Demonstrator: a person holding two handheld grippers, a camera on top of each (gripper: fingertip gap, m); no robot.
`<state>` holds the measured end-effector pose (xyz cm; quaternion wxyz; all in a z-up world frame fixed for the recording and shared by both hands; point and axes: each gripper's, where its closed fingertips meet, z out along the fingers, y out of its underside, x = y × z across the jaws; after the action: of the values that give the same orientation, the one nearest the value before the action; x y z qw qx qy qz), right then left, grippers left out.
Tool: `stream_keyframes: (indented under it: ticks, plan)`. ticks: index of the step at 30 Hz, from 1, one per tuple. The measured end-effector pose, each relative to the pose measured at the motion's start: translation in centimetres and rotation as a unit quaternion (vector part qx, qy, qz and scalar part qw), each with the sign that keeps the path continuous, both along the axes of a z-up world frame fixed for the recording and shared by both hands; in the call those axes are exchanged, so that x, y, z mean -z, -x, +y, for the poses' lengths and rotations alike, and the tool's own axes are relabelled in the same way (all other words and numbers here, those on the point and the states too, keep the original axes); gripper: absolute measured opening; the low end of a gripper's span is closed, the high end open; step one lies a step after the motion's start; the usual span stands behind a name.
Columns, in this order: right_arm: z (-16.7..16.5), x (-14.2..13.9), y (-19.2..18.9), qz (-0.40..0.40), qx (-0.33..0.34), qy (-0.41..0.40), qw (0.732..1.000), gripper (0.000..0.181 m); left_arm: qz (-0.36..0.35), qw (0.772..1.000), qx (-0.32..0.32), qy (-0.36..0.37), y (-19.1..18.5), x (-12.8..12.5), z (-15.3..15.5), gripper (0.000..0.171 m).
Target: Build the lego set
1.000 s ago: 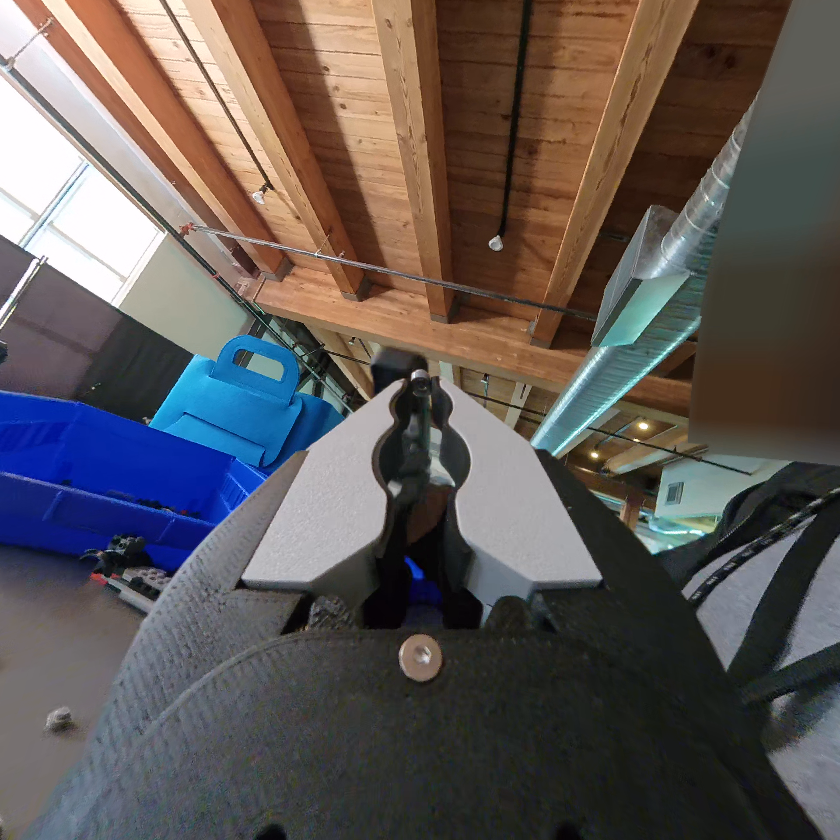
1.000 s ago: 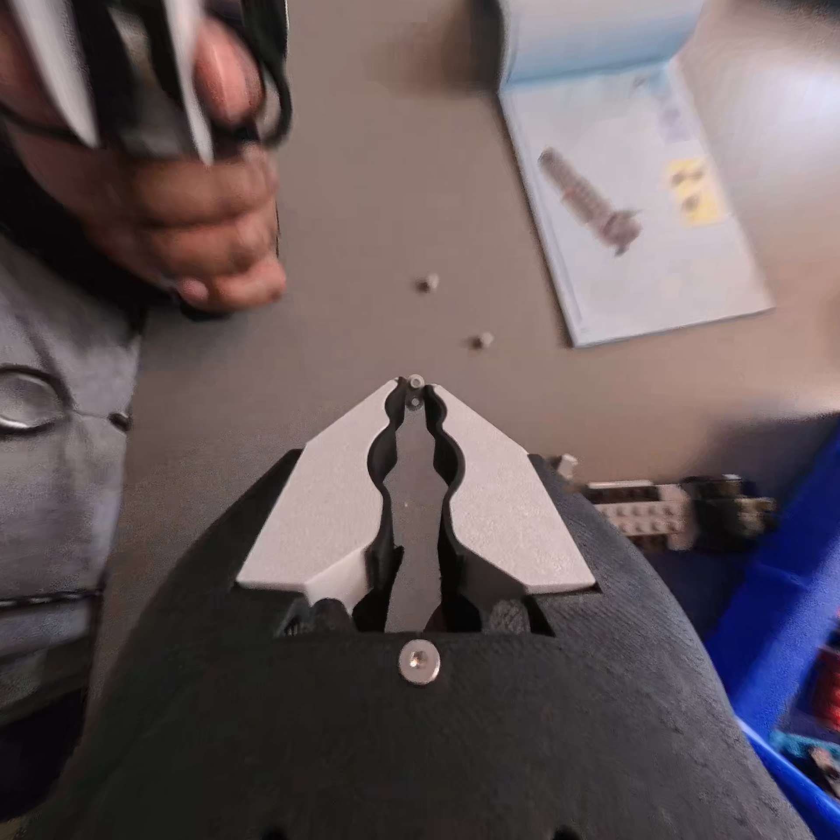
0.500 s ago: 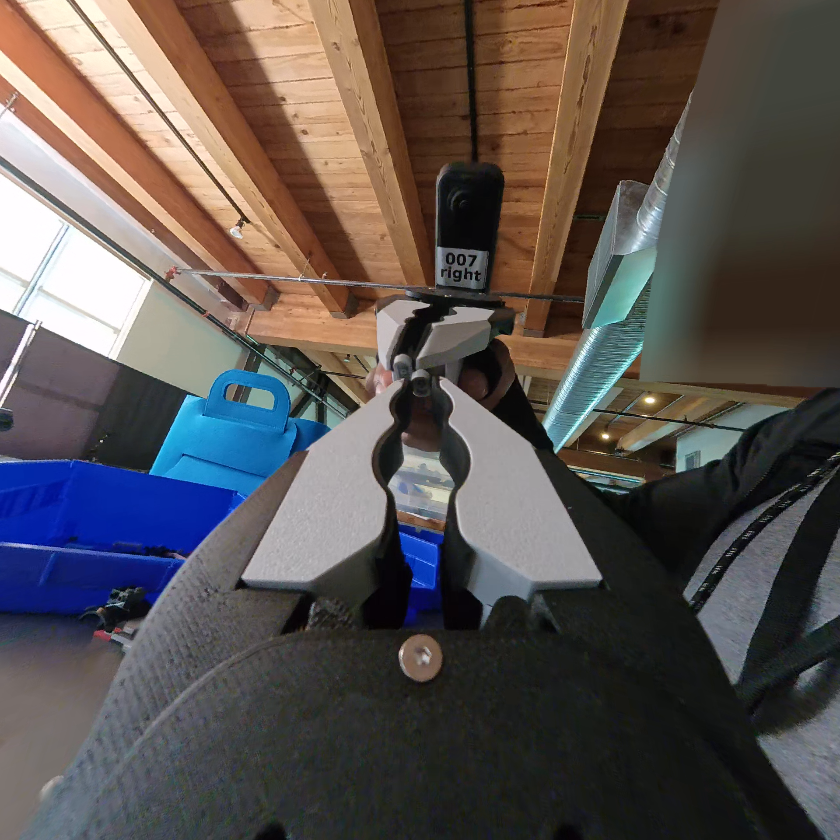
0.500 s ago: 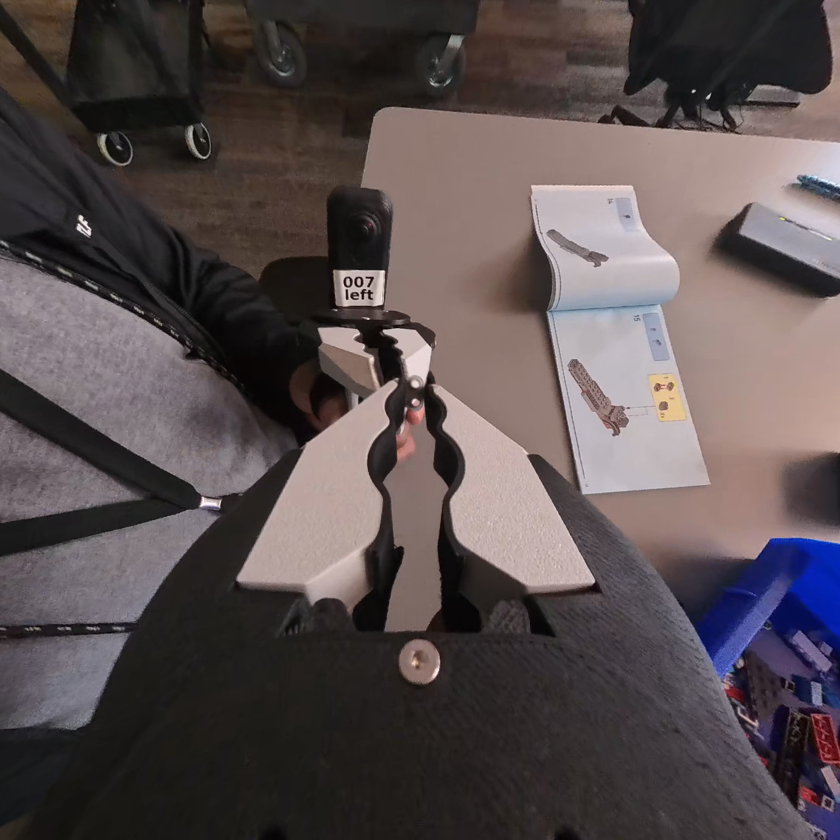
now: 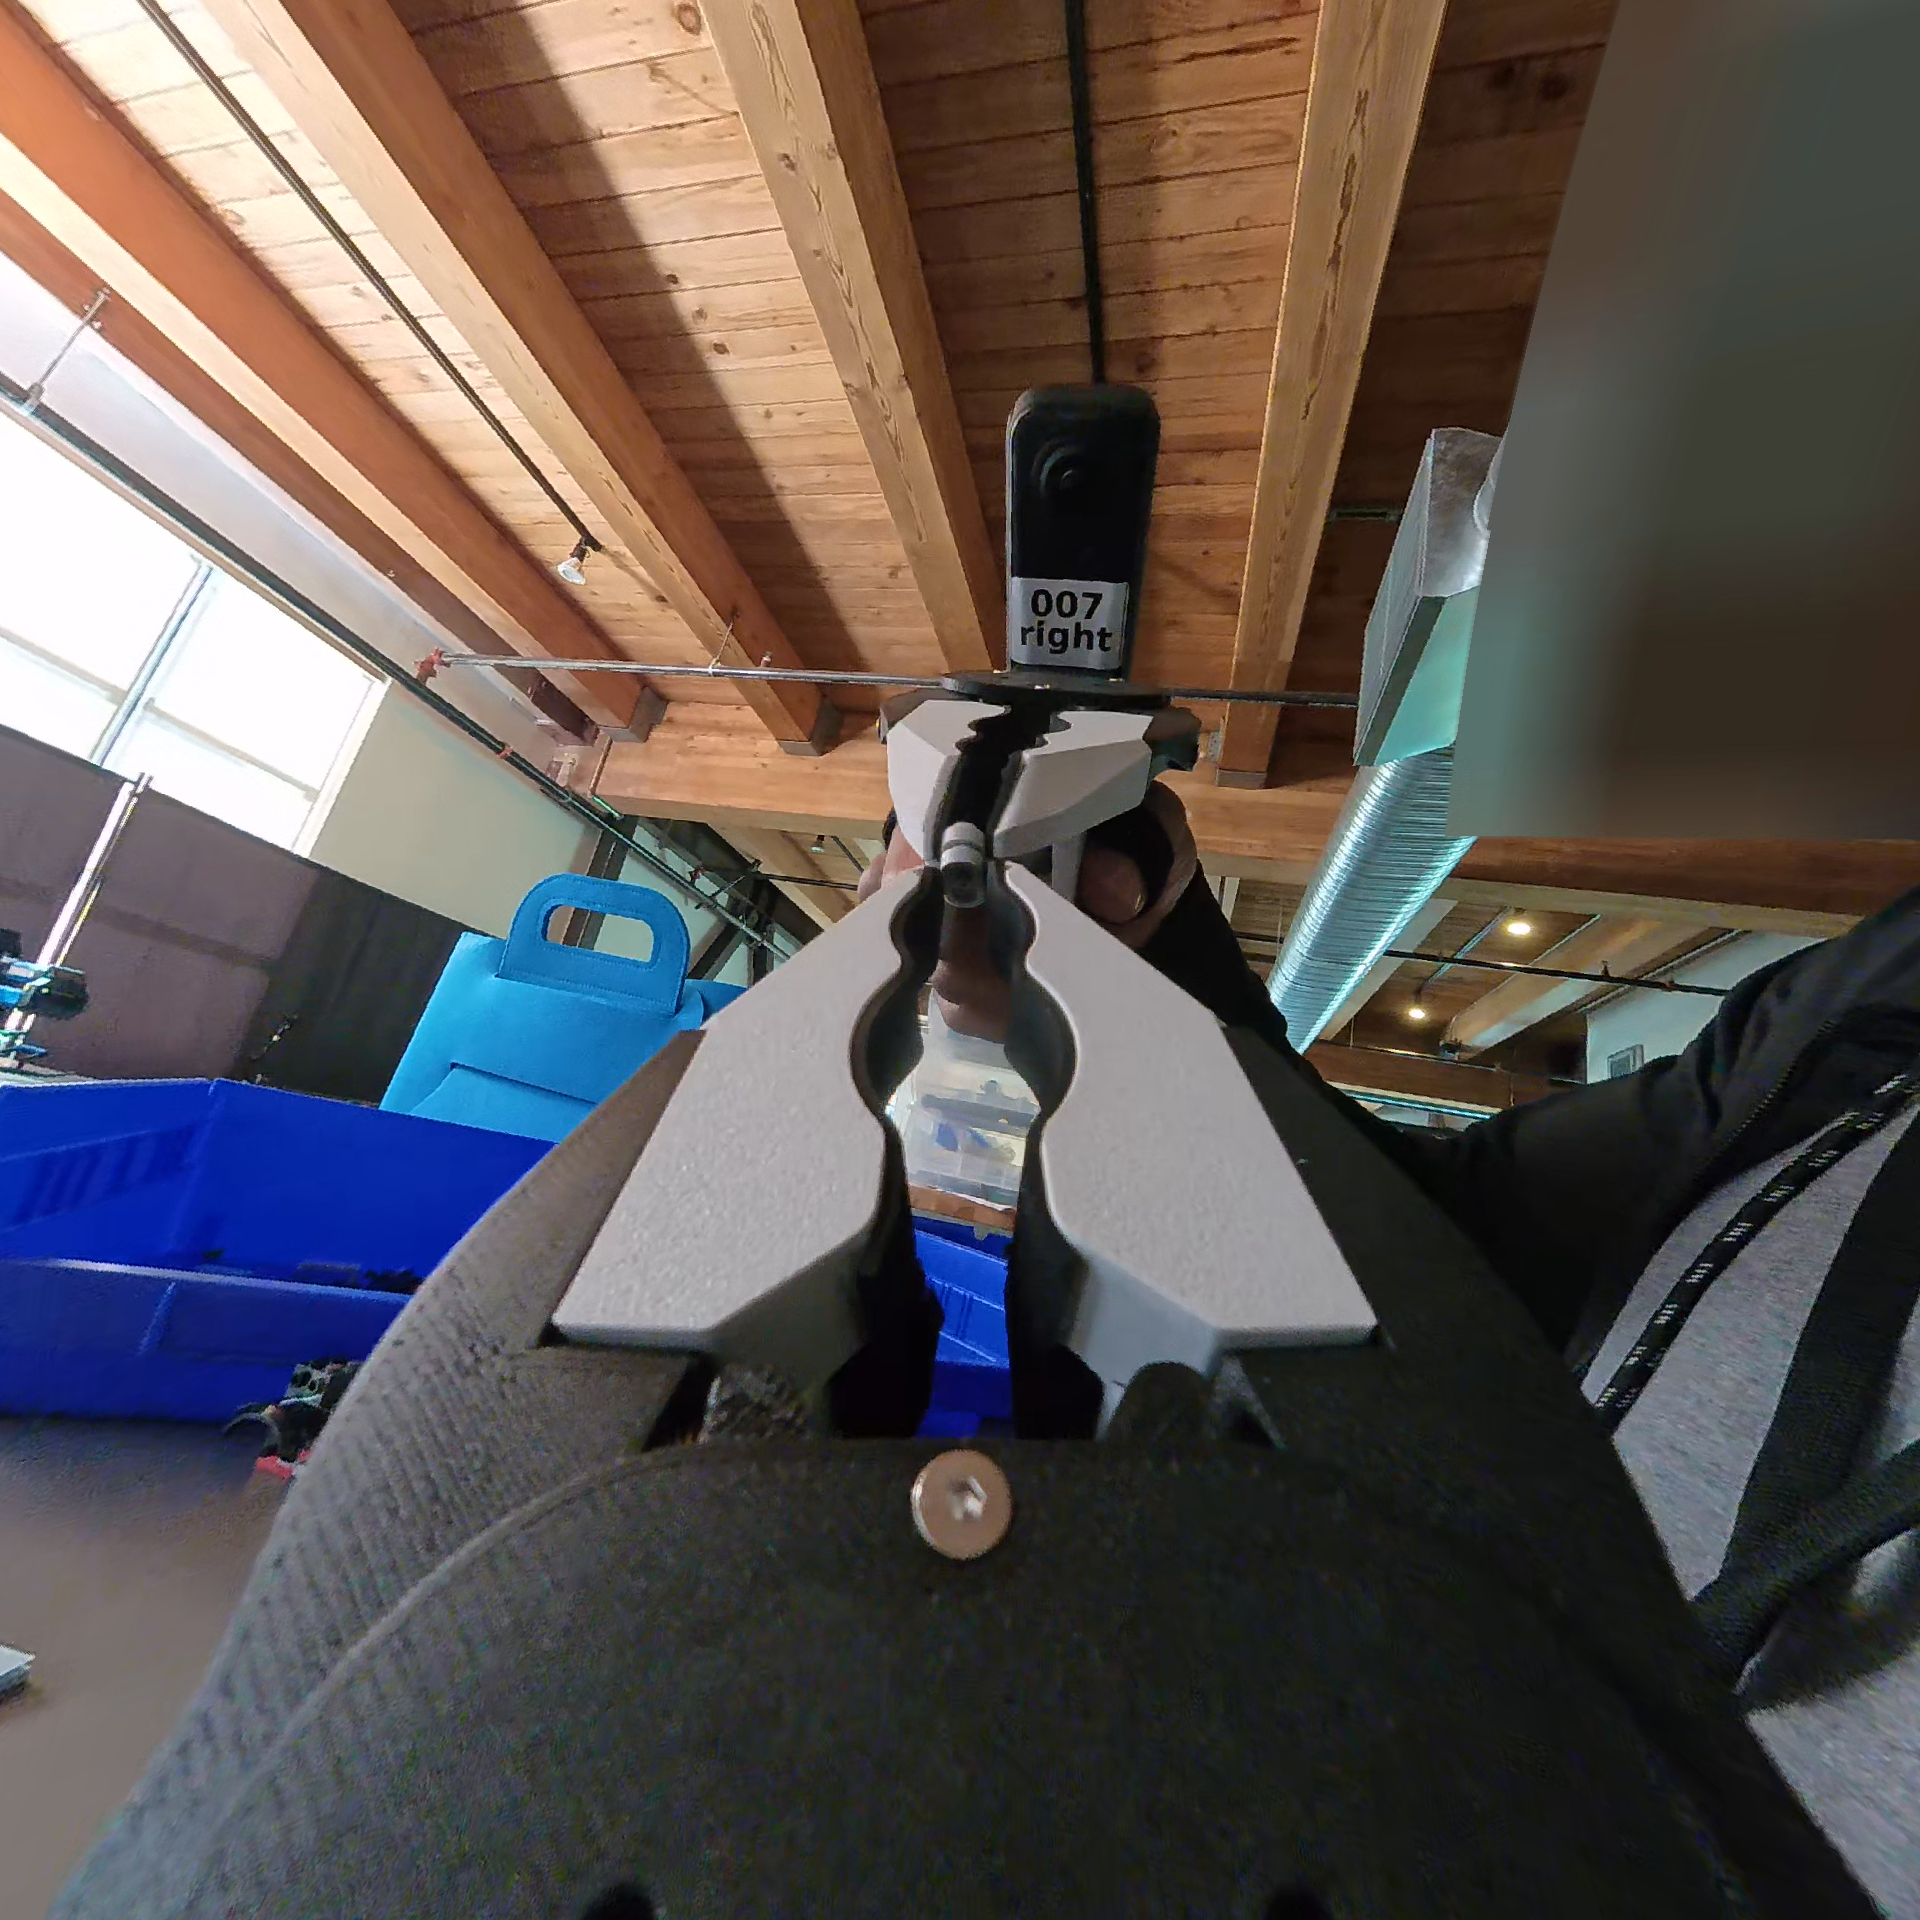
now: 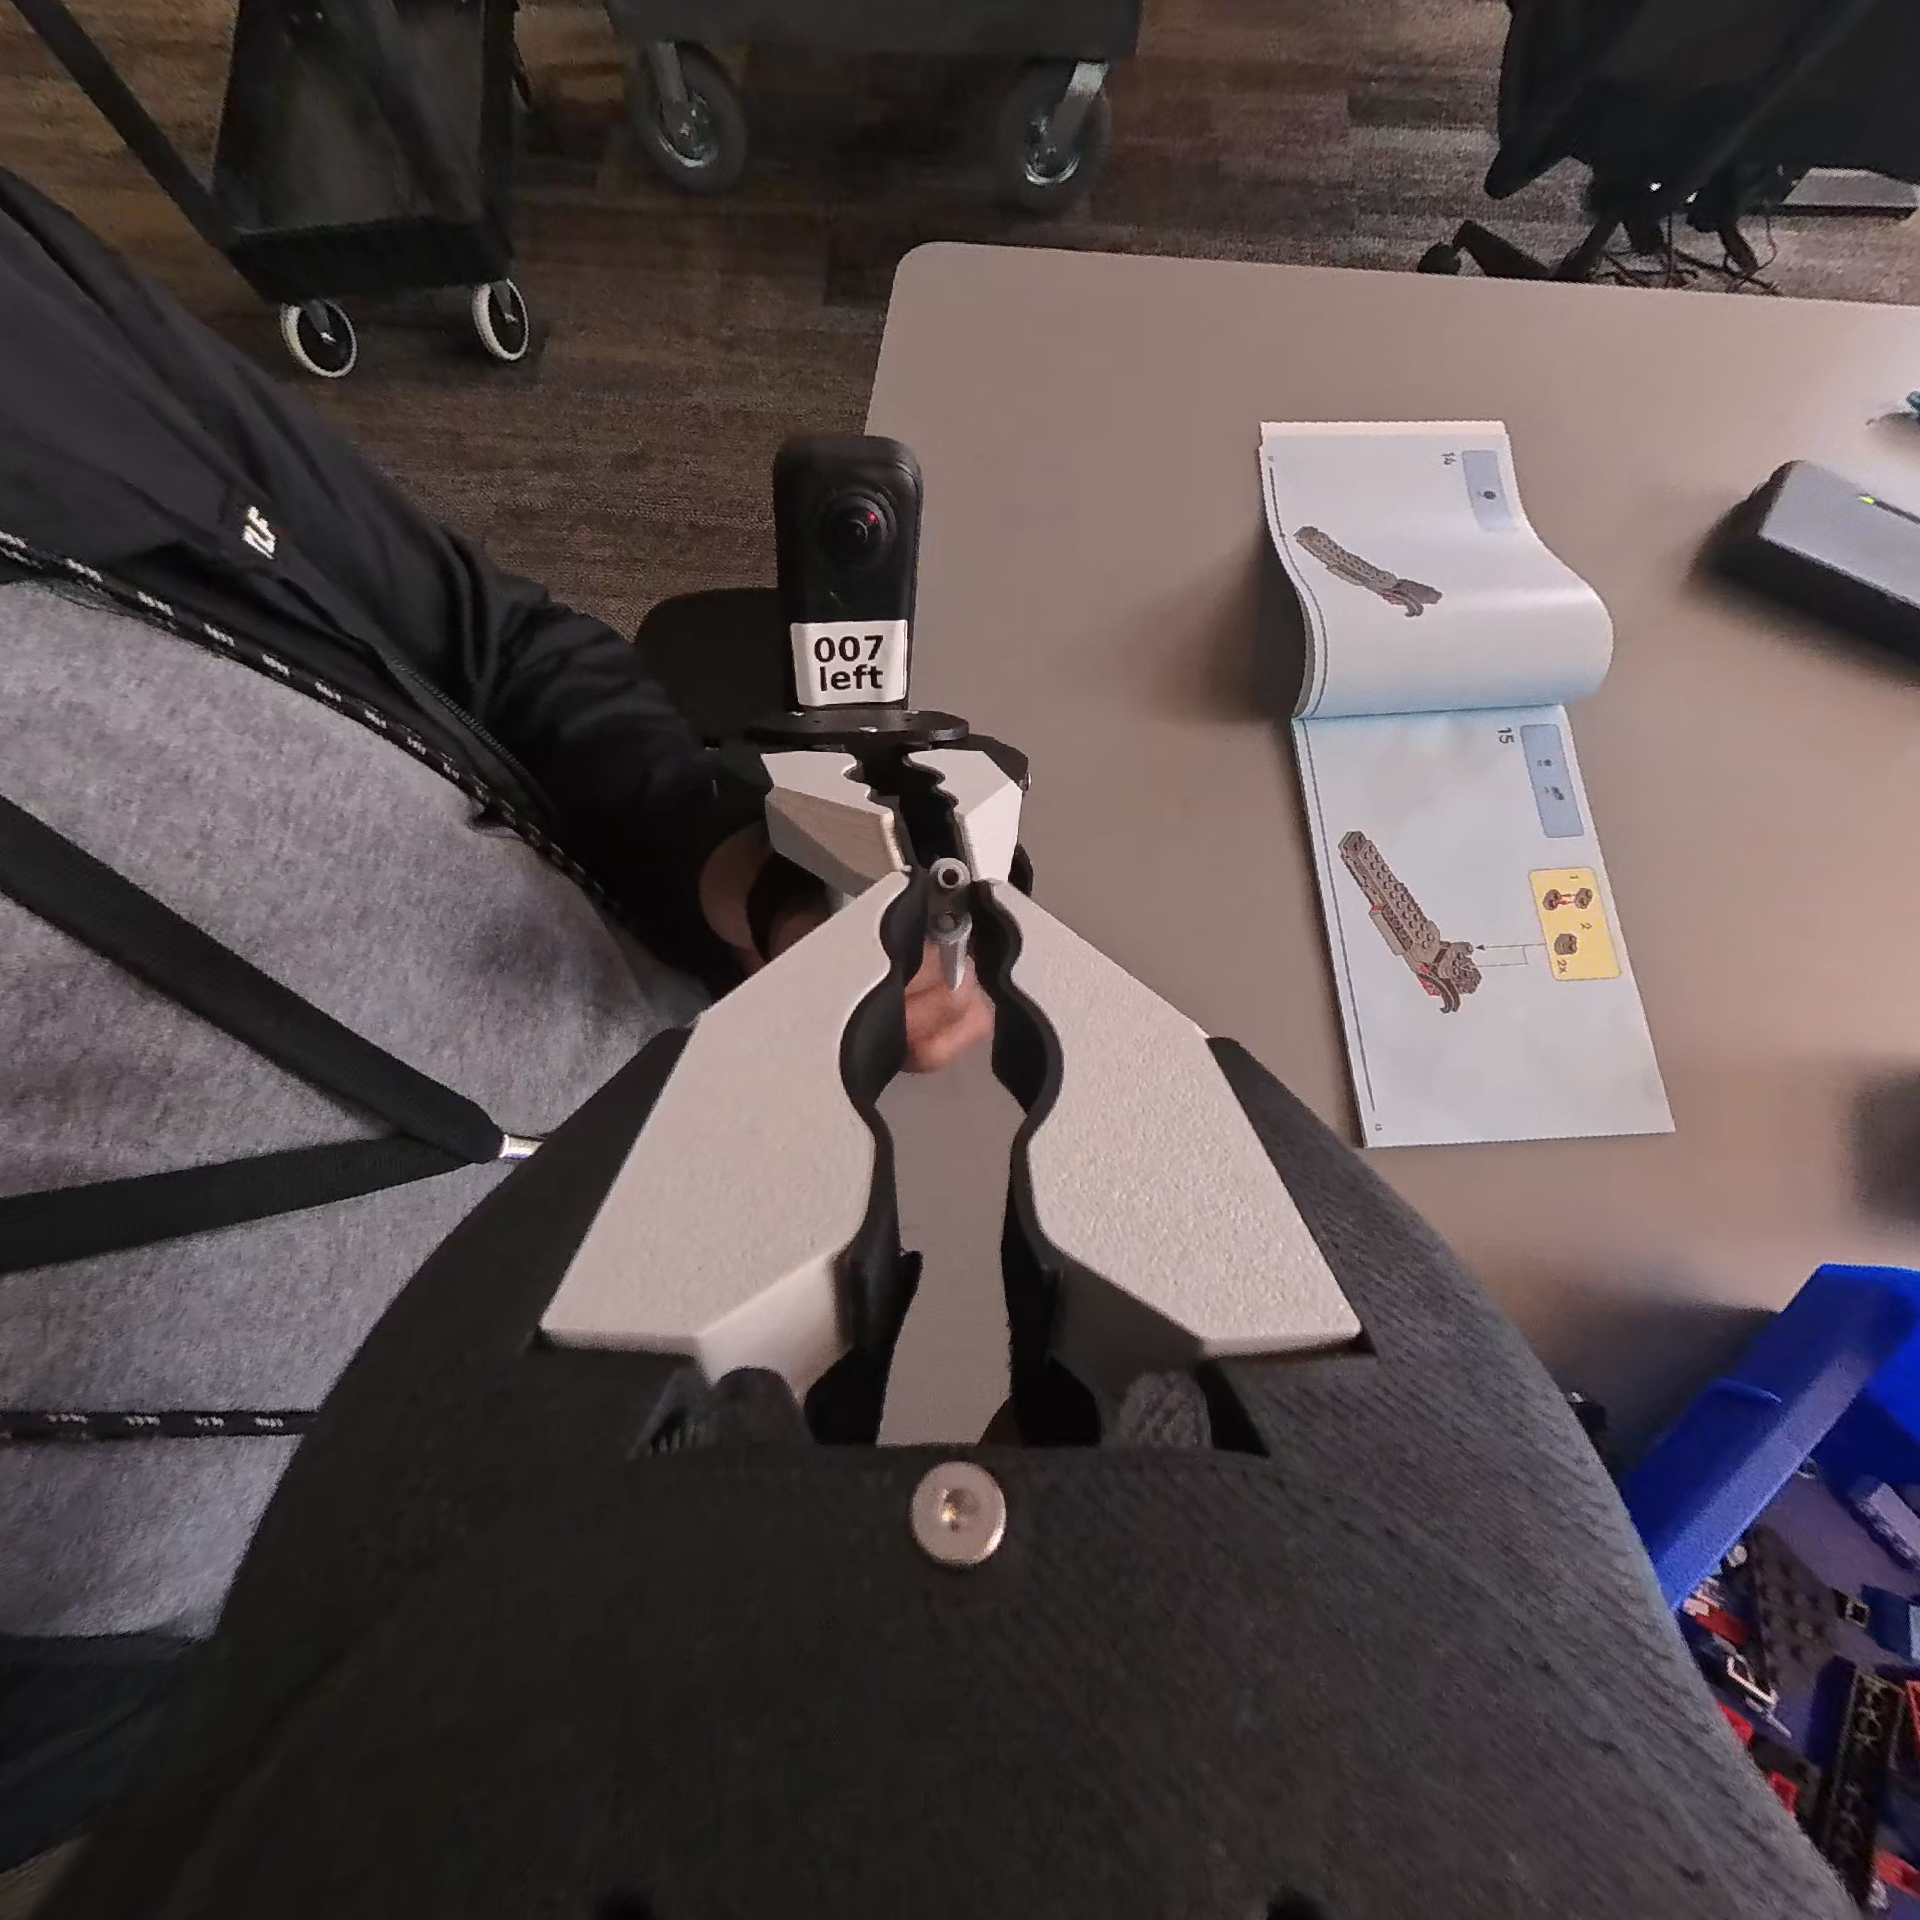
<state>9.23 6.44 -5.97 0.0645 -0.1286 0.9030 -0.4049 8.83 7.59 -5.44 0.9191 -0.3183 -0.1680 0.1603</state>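
Left wrist view: the left gripper (image 5: 964, 889) is tilted up toward the wooden ceiling (image 5: 727, 312), tips clenched on a small grey lego pin (image 5: 962, 883). The right gripper (image 5: 964, 837) meets it tip to tip just beyond, also pinching a grey pin (image 5: 960, 837). A blue bin (image 5: 187, 1226) sits far left.

Right wrist view: both grippers meet over the near left table (image 6: 1091, 520) edge. An open instruction booklet (image 6: 1475, 831) lies to the right, and a blue bin of bricks (image 6: 1808, 1558) is near right.
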Motion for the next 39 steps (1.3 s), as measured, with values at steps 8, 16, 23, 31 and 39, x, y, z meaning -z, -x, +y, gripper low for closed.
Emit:
stream_keyframes:
  ticks: [8,16,23,31,39]
  plan:
    - [-0.1,0.0,-0.3,0.003,-0.002,0.0,1.0,0.011,0.003,1.0,0.002,-0.001,-0.1,0.0,0.0,0.009]
    - [-0.2,0.0,-0.3,0.002,-0.003,0.001,1.0,0.013,0.007,1.0,0.005,-0.002,-0.3,-0.1,0.1,0.009]
    - [-0.2,0.0,-0.3,0.001,-0.003,0.001,1.0,0.013,0.007,1.0,0.008,-0.004,-0.3,-0.1,0.1,0.008]
    - [-0.2,-0.2,-0.4,-0.001,-0.006,0.005,1.0,0.018,0.007,1.0,0.013,-0.012,-0.3,-0.1,-0.1,0.008]
    - [0.2,-1.1,0.1,0.077,-0.037,0.085,0.993,0.026,0.005,0.999,0.021,-0.024,-0.3,-0.2,-0.5,0.008]
